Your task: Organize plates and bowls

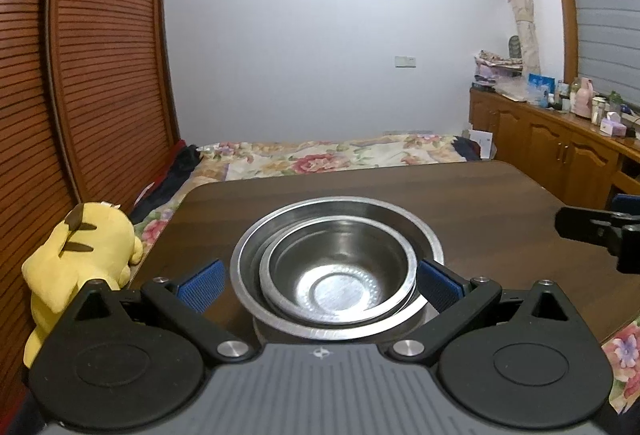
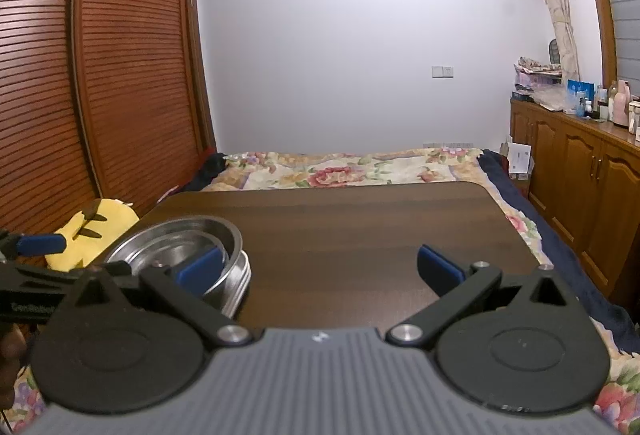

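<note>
A nested stack of steel dishes stands on the dark wooden table (image 1: pixel 480 203). A small steel bowl (image 1: pixel 340 275) sits inside a wider steel dish (image 1: pixel 360 207), with more rims showing below it. My left gripper (image 1: pixel 320 285) is open, its blue pads on either side of the stack. The right pad (image 1: pixel 438 285) overlaps the wide dish's rim; the left pad (image 1: pixel 200 285) stands apart from it. My right gripper (image 2: pixel 320 271) is open and holds nothing, over bare table (image 2: pixel 360 227) to the right of the stack (image 2: pixel 176 247).
A yellow plush toy (image 1: pixel 80 255) lies off the table's left edge, against the slatted wardrobe (image 1: pixel 100 75). A flowered bed (image 1: pixel 320 155) lies beyond the table's far edge. A wooden cabinet (image 1: pixel 560 147) with bottles on top runs along the right wall.
</note>
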Demonstrator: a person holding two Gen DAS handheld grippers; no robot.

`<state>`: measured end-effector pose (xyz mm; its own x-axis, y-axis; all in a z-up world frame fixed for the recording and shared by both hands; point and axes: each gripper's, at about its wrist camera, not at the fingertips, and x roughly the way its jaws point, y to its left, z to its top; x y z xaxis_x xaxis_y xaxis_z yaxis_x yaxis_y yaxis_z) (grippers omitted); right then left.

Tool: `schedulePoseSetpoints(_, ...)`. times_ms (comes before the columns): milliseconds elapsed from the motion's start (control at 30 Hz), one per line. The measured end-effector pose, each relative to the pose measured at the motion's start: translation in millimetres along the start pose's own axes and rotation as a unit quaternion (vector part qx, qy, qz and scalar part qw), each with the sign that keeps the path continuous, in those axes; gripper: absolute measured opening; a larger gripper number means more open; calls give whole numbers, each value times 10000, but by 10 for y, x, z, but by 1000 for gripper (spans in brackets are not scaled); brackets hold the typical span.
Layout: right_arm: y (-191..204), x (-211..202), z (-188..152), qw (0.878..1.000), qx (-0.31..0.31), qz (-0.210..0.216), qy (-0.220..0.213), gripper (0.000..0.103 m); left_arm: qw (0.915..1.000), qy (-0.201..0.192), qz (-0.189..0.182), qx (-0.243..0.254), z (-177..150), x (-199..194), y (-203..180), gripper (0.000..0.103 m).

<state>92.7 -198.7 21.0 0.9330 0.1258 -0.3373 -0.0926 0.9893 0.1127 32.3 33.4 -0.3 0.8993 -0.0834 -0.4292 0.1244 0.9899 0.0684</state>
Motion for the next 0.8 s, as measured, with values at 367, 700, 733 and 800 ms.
schedulePoseSetpoints(367,50,-8,-135,9999,-42,-31,101,103,9997,193,109,-77,-200,46,-22,103)
schedulePoseSetpoints(700,28,13,-224,9997,25,-65,239,103,9997,168,155,-109,-211,70,12,103)
schedulePoseSetpoints(733,22,7,-225,9997,26,-67,232,103,9997,166,155,-117,-210,77,18,103)
schedulePoseSetpoints(800,20,4,-221,9997,16,-76,221,103,9997,159,157,-122,-213,74,27,103)
